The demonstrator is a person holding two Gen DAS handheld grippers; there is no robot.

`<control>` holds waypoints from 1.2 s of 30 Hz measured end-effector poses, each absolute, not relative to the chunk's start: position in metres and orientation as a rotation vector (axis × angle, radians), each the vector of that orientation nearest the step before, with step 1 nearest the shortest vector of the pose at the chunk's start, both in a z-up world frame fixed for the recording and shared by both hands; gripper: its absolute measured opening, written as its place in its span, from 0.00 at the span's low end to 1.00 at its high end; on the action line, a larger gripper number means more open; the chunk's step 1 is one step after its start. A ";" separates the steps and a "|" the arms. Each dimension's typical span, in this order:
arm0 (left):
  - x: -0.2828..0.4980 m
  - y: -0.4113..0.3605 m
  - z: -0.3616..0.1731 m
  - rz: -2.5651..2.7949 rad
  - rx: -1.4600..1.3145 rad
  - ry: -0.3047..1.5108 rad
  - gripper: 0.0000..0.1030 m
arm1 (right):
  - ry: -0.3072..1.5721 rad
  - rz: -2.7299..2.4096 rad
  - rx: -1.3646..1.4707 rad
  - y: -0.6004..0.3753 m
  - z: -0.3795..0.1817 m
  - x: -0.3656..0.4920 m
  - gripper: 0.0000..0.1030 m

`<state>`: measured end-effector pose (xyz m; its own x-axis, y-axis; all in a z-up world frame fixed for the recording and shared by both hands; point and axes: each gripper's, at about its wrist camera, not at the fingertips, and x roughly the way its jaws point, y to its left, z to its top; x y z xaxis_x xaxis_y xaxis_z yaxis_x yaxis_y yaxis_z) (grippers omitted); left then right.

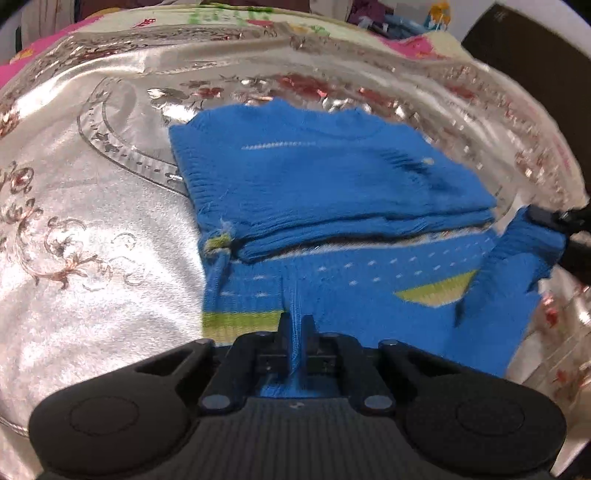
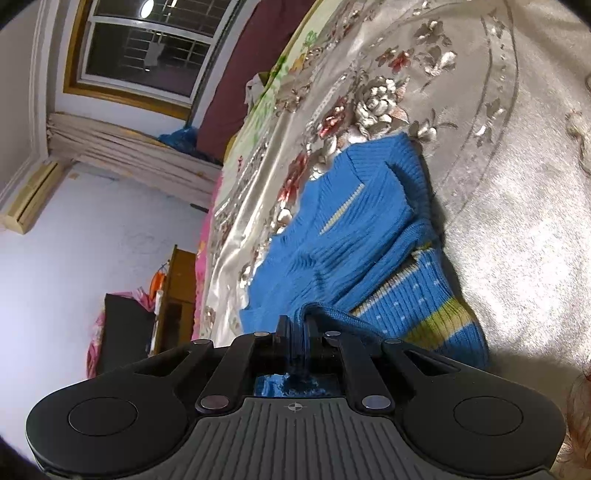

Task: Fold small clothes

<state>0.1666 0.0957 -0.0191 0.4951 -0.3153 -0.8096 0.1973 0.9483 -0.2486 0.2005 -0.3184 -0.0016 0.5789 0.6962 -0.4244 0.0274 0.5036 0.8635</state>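
On the bed (image 1: 92,229), a blue sweater (image 1: 332,177) is laid half folded. Its near hem is pinched in the left gripper (image 1: 295,328), a side edge in the right gripper (image 2: 295,328). Soft, floppy knit is best held by its edges.

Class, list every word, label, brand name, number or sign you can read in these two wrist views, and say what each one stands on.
No text can be read in either view.
Green marks on the far bedsheet: too blurred to tell whether they are letters.
Blue sweater: woven dashes and stripes only, no label showing.
Crosshair mark on the right tool's body: a symbol, not text.
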 end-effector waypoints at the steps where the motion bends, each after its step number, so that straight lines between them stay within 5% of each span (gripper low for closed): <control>1: 0.165 0.098 -0.015 -0.316 -0.147 0.992 0.10 | 0.871 0.477 0.974 -0.319 0.000 0.201 0.08; 17: 0.193 0.152 0.049 -0.276 -0.400 0.737 0.09 | 0.643 0.486 1.012 -0.329 0.054 0.247 0.07; 24: 0.197 0.148 0.015 -0.274 -0.400 0.819 0.09 | 0.788 0.427 0.632 -0.306 0.042 0.247 0.12; 33: 0.190 0.152 0.002 -0.256 -0.432 0.855 0.09 | 0.871 0.431 0.136 -0.264 0.007 0.245 0.37; 36: 0.190 0.150 0.000 -0.258 -0.429 0.862 0.09 | 0.883 0.456 0.094 -0.251 0.001 0.250 0.38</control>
<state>0.1899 0.1504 0.0005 0.6275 -0.3873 -0.6755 0.0469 0.8847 -0.4637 0.2503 -0.2514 0.0011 0.5457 0.4219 -0.7240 -0.3458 0.9004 0.2640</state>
